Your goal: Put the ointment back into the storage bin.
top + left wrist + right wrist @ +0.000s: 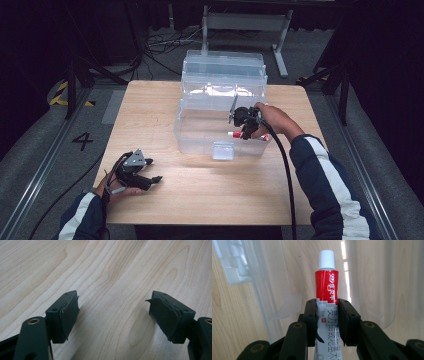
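I count one tube (326, 287), red and white with a white cap, clenched between my right gripper (327, 320) fingers and held inside the one clear plastic box (200, 137), whose lid stands open at the back. My left gripper (113, 315) rests on the wooden tabletop (210, 185) well apart from the box, fingers spread wide around nothing.

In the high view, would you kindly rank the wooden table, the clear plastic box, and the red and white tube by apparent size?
1. wooden table
2. clear plastic box
3. red and white tube, clamped in the right gripper, partly hidden.
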The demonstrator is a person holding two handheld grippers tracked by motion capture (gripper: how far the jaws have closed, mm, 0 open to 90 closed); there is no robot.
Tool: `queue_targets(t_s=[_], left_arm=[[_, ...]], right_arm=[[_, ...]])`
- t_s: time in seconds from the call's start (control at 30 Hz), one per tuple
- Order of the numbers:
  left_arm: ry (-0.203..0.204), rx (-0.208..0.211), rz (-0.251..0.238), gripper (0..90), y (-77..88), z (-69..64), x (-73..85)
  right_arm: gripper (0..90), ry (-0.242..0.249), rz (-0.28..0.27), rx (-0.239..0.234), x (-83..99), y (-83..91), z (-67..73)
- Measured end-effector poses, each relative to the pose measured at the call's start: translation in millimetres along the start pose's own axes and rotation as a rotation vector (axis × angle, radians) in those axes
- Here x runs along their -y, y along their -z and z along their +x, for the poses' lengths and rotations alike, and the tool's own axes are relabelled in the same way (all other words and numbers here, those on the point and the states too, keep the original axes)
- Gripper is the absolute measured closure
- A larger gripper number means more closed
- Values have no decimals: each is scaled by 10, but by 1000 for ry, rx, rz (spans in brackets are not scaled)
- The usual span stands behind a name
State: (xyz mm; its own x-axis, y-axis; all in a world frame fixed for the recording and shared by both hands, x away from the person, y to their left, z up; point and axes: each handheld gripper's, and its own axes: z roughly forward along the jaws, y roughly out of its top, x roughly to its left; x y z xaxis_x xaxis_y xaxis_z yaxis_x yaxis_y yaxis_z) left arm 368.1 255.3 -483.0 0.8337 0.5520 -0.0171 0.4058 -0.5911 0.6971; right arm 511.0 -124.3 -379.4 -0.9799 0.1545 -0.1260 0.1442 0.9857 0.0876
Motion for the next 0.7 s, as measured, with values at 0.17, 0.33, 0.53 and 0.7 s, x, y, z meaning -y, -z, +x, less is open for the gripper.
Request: queue_targets(t_s=[0.17, 0.33, 0.53, 0.7], left_arm=[[-1, 0, 0, 241, 0, 1, 0], [0, 0, 0, 241, 0, 0, 0], [0, 0, 0, 241, 0, 1, 0], [0, 0, 0, 241, 0, 0, 0]], right_arm=[[708, 0, 8, -13, -14, -31, -2], [704, -4, -10, -21, -6, -17, -2], [692, -10, -18, -10, 19, 13, -10], [690, -20, -40, 4, 44, 48, -21]])
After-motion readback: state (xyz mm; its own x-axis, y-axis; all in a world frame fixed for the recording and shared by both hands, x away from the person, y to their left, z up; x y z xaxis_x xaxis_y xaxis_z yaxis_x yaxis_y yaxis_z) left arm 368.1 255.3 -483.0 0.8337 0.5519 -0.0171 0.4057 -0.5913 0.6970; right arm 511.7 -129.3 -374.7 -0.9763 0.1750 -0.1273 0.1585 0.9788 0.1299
